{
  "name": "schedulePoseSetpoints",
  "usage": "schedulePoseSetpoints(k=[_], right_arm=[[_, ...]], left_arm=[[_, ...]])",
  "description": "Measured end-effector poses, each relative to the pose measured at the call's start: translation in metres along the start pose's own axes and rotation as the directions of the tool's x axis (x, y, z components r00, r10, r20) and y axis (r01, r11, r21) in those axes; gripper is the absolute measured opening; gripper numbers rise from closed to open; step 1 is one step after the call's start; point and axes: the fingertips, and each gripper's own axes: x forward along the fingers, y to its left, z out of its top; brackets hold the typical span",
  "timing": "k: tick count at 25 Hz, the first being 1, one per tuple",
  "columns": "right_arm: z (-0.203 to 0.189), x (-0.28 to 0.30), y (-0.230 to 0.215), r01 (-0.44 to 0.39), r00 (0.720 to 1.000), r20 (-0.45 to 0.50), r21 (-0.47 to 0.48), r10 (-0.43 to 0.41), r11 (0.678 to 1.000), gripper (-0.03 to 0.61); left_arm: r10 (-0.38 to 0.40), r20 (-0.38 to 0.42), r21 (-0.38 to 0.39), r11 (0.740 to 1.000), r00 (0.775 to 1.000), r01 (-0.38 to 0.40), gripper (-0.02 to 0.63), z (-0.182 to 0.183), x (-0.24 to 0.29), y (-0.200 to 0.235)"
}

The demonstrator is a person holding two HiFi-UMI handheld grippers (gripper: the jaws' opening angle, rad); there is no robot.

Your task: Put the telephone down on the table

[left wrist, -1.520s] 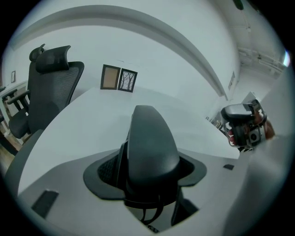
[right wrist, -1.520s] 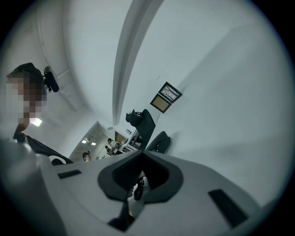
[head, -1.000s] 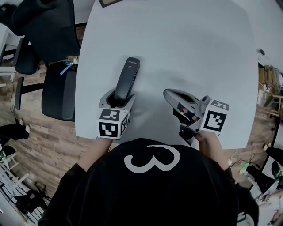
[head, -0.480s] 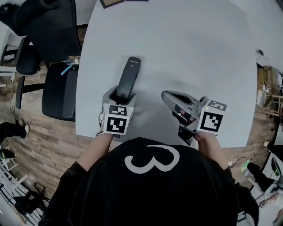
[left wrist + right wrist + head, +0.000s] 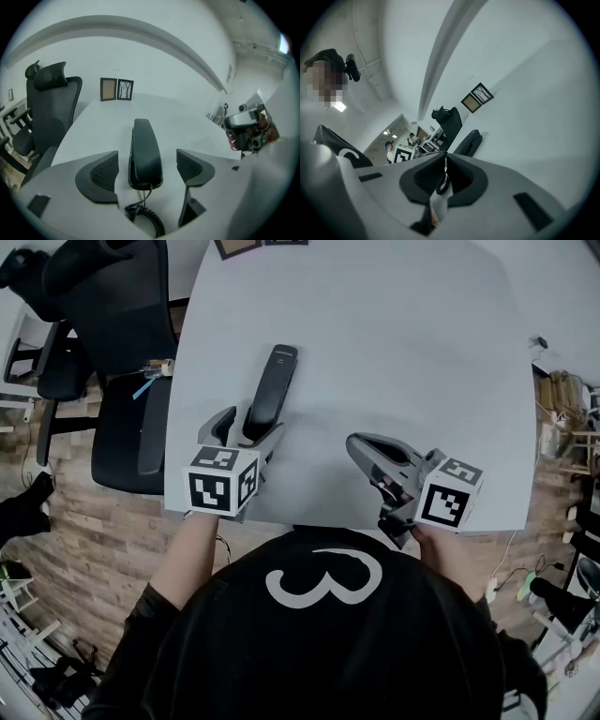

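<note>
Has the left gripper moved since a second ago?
Yes: the left gripper, jaws just opened, has drawn left and up from the handset lying on the table.

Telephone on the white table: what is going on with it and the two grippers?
A person holds a gripper in each hand. The left gripper has just been opening its jaws; the black telephone lies on the table between them, the pads clear of it, its coiled cord trailing back. The right gripper, jaws together, is held apart to the right.

office chair (image 5: 112,296), two picture frames (image 5: 108,89)
</note>
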Motion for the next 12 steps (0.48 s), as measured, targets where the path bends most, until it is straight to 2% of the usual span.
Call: schedulePoseSetpoints(k=[4, 8, 9, 11, 12], right_arm=[[-0.006, -0.008, 0.028, -0.002, 0.999, 0.036, -0.056, 0.004, 0.998, 0.011], [-0.02, -0.023, 0.065, -0.024, 0.997, 0.076, -0.092, 0.031, 0.996, 0.011], [-0.024, -0.028, 0.074, -0.026, 0.996, 0.083, -0.103, 0.035, 0.994, 0.01], [-0.031, -0.033, 0.093, -0.032, 0.995, 0.092, -0.127, 0.044, 0.991, 0.009], [-0.036, -0.034, 0.104, -0.036, 0.994, 0.093, -0.143, 0.05, 0.989, 0.01]], left_arm=[[-0.097, 0.067, -0.019, 0.995, 0.993, 0.099, 0.379, 0.013, -0.046, -0.026], [-0.226, 0.136, 0.001, 0.974, 0.965, 0.228, 0.372, 0.014, -0.104, -0.077], [-0.244, 0.158, -0.006, 0.969, 0.957, 0.248, 0.347, 0.014, -0.119, -0.086], [-0.265, 0.199, -0.018, 0.962, 0.943, 0.274, 0.256, 0.011, -0.146, -0.098], [-0.274, 0.218, -0.021, 0.958, 0.937, 0.285, 0.236, 0.009, -0.159, -0.102]])
